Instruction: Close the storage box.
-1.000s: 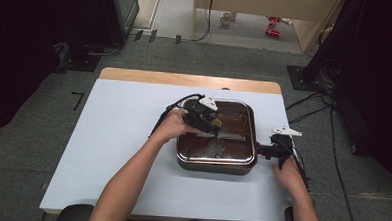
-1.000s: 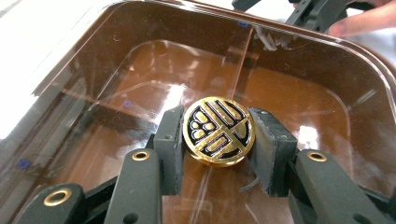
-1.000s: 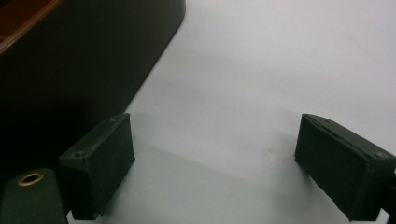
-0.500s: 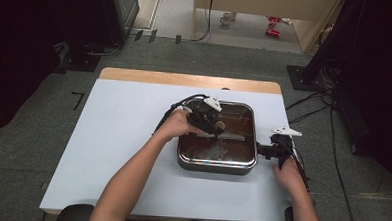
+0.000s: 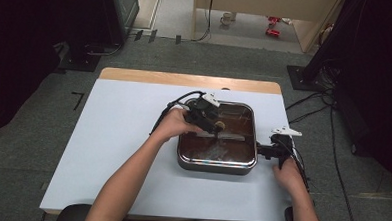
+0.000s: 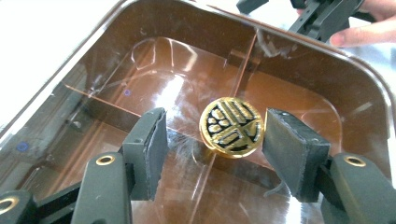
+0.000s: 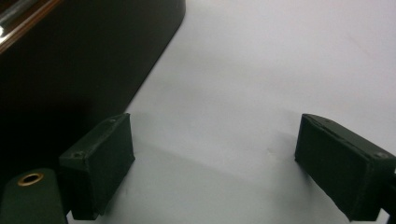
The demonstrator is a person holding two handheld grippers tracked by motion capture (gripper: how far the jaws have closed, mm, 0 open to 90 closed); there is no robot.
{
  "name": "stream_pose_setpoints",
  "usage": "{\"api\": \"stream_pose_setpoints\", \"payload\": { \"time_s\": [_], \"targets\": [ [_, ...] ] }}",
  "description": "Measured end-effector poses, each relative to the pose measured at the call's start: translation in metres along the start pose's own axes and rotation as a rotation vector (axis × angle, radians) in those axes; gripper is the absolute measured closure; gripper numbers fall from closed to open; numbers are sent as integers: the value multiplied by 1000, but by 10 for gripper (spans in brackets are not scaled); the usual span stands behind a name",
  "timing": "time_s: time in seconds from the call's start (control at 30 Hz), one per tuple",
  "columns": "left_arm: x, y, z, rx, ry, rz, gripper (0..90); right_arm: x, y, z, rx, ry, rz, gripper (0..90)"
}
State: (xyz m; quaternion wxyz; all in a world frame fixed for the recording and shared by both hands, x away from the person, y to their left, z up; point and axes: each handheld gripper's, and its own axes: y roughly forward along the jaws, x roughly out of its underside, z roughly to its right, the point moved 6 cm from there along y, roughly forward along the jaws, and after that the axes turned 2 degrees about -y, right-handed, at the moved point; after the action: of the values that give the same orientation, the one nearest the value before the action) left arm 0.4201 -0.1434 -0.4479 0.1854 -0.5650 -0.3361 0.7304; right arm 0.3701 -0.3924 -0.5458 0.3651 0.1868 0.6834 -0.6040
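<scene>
Your table [image 5: 117, 152], white-topped with a wooden strip along its far edge, takes up the middle of the high view, with grey carpet around it.

Right of the frame's centre sits the pan [image 5: 216, 165], square with rounded corners, dark outside and covered by a brown see-through lid [image 5: 239, 115]. In the left gripper view the lid's rim runs from the upper left to the right edge, and ribs show through the glassy brown surface.

Your left hand [image 5: 171, 124] comes up from the bottom of the high view to the pan's left edge and holds the left gripper [image 6: 212, 140] over the lid. Its 2 jaws stand wide apart, 1 on each side of the knob [image 6: 231, 126], a round gold-and-black disc at the lid's centre. Neither pad touches the knob; the right pad is just beside it and the left pad is a little farther off.

Your right hand [image 5: 287, 173] is at the lower right of the high view, with the right gripper [image 7: 212, 168] just beside the pan's right side. In the right gripper view its jaws gape wide over bare table and hold nothing, with the pan's dark wall at the upper left.
</scene>
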Motion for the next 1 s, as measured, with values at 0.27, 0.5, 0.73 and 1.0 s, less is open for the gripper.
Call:
{"api": "stream_pose_setpoints", "payload": {
  "time_s": [0.27, 0.5, 0.73, 1.0],
  "targets": [
    [8, -19, 4, -61, -63, 8, 363, 0, 0, 0, 0, 0, 0, 111],
    [23, -32, 0, -131, -147, 24, 318, 0, 0, 0, -1, 0, 0, 110],
    [39, -50, 4, -144, -186, 58, 258, 0, 0, 0, -1, -3, 1, 110],
    [59, -64, 8, -202, -223, 75, 216, 0, 0, 0, 0, 0, 1, 110]
  ]
}}
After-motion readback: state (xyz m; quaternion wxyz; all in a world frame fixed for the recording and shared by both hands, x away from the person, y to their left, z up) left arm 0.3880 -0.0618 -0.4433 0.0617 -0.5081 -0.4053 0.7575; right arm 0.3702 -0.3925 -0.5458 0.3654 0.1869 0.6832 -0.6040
